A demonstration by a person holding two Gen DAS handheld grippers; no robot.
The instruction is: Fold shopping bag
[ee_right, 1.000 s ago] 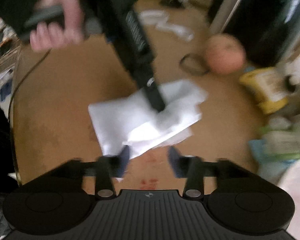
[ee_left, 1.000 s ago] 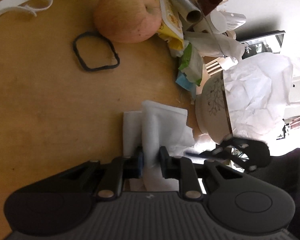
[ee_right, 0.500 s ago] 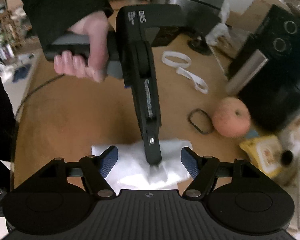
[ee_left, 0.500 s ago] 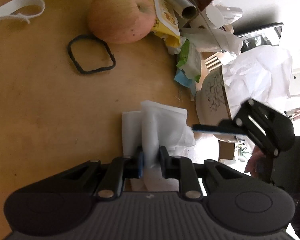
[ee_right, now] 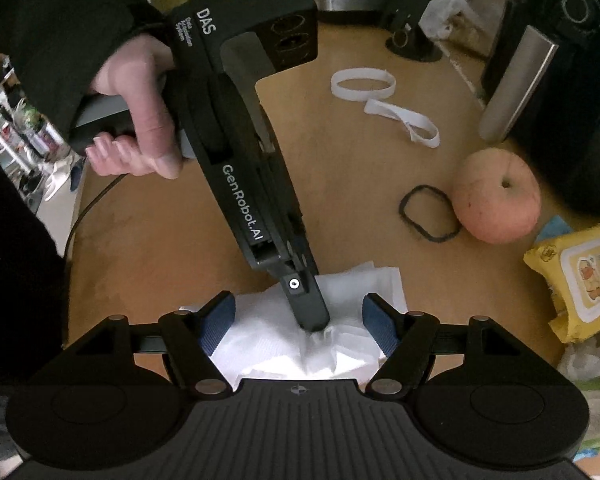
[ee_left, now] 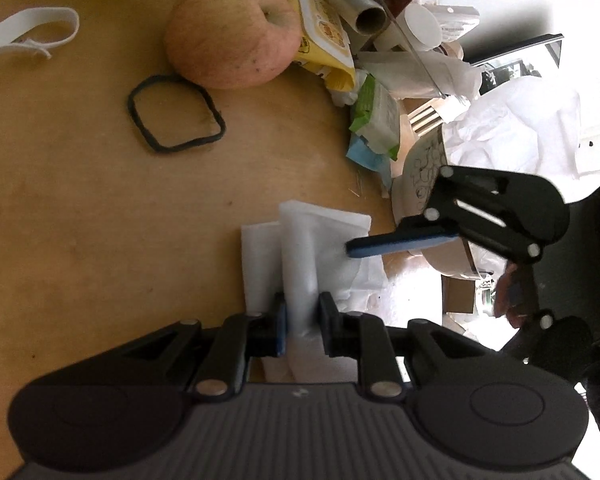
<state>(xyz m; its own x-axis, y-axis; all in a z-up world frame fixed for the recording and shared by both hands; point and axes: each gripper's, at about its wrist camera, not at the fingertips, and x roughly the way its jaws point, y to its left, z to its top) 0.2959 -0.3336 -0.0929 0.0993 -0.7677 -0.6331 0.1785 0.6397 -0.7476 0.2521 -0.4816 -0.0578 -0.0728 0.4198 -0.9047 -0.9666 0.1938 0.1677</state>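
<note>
The white shopping bag (ee_left: 328, 236) lies partly folded on the wooden table (ee_left: 100, 220). My left gripper (ee_left: 303, 326) is shut on a raised ridge of the bag near its close edge. In the right wrist view the left gripper (ee_right: 314, 320) comes down slanted from a person's hand (ee_right: 140, 120) and pinches the bag (ee_right: 268, 344). My right gripper (ee_right: 300, 322) is open, its blue pads (ee_right: 220, 320) standing either side of the bag and of the left gripper's tip. Nothing is pressed between them. In the left wrist view one right pad (ee_left: 400, 242) hovers over the bag's right edge.
An apple (ee_left: 230, 28), a black rubber loop (ee_left: 176, 114) and a white strap (ee_left: 28, 34) lie beyond the bag. A yellow wipes pack (ee_left: 324, 40), wrappers and a patterned bowl (ee_left: 420, 172) crowd the right side. Black appliances (ee_right: 572, 80) stand at the back.
My right gripper has opened wider and moved in over the bag, now straddling the left gripper's tip. The left gripper has kept its pinch on the bag.
</note>
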